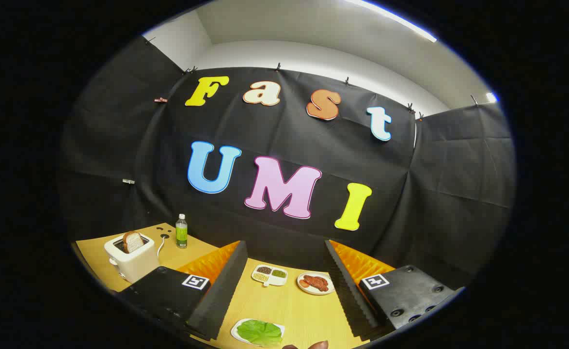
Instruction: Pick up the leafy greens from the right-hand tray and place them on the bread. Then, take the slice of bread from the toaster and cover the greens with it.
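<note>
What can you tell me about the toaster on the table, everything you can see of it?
The toaster is a boxy, cream-white appliance, plastic-looking, standing upright on the wooden table, ahead of the open gripper. A browned bread slice stands up out of its top slot. A white cord runs from its side toward a green-labelled bottle standing nearby, apart from it.

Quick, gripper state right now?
Gripper: open, holding nothing; fingers spread wide above the table, with the leafy greens low between them.
</note>
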A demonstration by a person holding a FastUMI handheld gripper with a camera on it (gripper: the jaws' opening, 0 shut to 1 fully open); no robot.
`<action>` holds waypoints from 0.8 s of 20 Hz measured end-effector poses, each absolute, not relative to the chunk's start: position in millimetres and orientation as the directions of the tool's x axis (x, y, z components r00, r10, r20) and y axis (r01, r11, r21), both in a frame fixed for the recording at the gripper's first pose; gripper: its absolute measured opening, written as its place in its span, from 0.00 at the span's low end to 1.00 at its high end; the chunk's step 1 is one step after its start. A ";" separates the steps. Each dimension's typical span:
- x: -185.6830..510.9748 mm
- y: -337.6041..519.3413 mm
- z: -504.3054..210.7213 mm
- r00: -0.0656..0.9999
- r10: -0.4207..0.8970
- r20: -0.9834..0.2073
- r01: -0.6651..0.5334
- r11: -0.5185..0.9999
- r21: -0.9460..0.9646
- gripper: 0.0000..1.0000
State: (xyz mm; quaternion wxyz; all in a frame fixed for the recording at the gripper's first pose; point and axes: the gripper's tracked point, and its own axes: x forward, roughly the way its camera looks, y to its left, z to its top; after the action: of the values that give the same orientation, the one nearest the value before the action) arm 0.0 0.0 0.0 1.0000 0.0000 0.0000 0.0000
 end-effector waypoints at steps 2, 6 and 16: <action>1.7 2.9 -0.4 1.000 0.007 -0.004 -0.007 1.000 0.001 0.98; 2.9 7.0 0.5 1.000 0.020 -0.008 -0.020 1.000 -0.001 0.98; 10.3 12.5 0.6 0.999 0.035 -0.022 -0.035 0.999 0.002 0.98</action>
State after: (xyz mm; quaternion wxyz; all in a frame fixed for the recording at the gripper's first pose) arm 10.3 12.5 0.6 0.9998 0.0010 0.0109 0.0175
